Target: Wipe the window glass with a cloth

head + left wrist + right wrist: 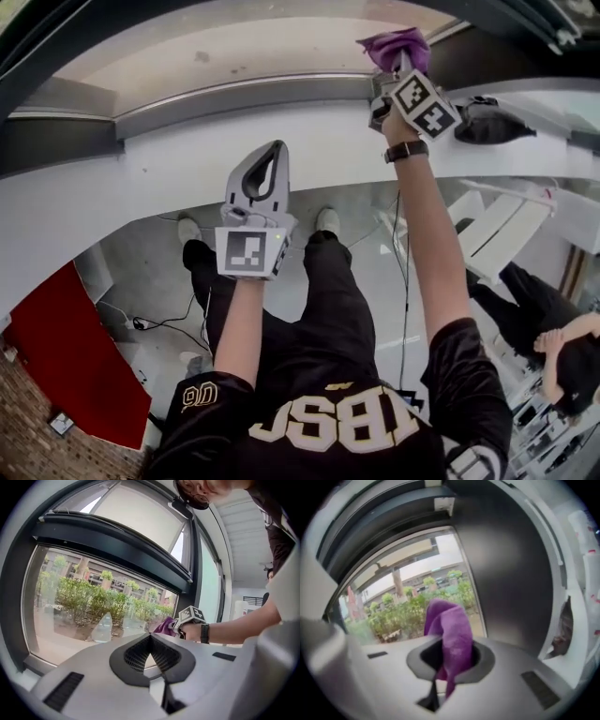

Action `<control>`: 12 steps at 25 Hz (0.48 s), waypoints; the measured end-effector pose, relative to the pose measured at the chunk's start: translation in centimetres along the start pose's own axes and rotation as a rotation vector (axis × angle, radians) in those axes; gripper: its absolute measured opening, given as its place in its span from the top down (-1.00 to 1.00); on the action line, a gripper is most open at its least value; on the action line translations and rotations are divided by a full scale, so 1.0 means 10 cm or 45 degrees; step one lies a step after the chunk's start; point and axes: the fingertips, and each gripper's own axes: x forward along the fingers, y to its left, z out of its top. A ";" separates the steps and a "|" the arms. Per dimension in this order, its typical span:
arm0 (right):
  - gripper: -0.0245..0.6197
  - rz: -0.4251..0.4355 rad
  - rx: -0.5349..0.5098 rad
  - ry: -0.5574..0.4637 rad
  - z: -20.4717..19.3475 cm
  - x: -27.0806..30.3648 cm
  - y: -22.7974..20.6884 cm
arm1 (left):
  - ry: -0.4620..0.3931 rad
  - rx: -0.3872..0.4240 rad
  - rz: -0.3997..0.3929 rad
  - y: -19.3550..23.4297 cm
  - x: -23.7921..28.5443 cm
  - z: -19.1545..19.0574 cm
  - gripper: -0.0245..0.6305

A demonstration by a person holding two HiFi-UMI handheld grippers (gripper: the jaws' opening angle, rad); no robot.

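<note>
Head view, nearest first: the left gripper (pixel 275 155) sits at centre frame over the white sill (pixel 169 169), with its tips pointing toward the window. Its jaws are pressed together on nothing. Left gripper view confirms this, the tips meeting with no item between them.

Farther out, at the upper right of the frame, the right gripper (pixel 398 70) is clenched on the purple cloth (pixel 394 45). Right gripper view shows the cloth running down between the jaws and bunching out beyond the tips.

Farthest is the glass (pixel 244 47). Left gripper view places the cloth low on the pane at its right end, just beside the dark frame (pixel 511 573). No view settles whether the cloth actually touches the glass.

Progress: the pane shows shrubs and buildings clearly, with no streaks, wet tracks or boundary between clean and dirty areas. How much has been wiped therefore cannot be determined. The cloth at this corner would fit a pass setting out from the frame side as well as one ending there.

Pose: the right arm, with a watch (pixel 405 150) at the wrist, is extended nearly straight to the window. The left arm is bent, with the forearm raised and the gripper short of the glass, judged idle.
</note>
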 end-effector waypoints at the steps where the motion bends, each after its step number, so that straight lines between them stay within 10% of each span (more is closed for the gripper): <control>1: 0.79 -0.015 0.030 0.003 -0.01 0.00 -0.06 | 0.011 0.002 -0.001 0.02 0.01 -0.01 0.87; 6: 0.79 0.055 0.026 0.024 -0.25 -0.02 0.49 | 0.012 -0.015 0.105 0.60 -0.26 -0.01 0.87; 12: 0.79 0.583 -0.161 0.258 -1.61 -0.16 2.89 | 0.013 0.050 0.332 1.87 -1.04 0.28 0.87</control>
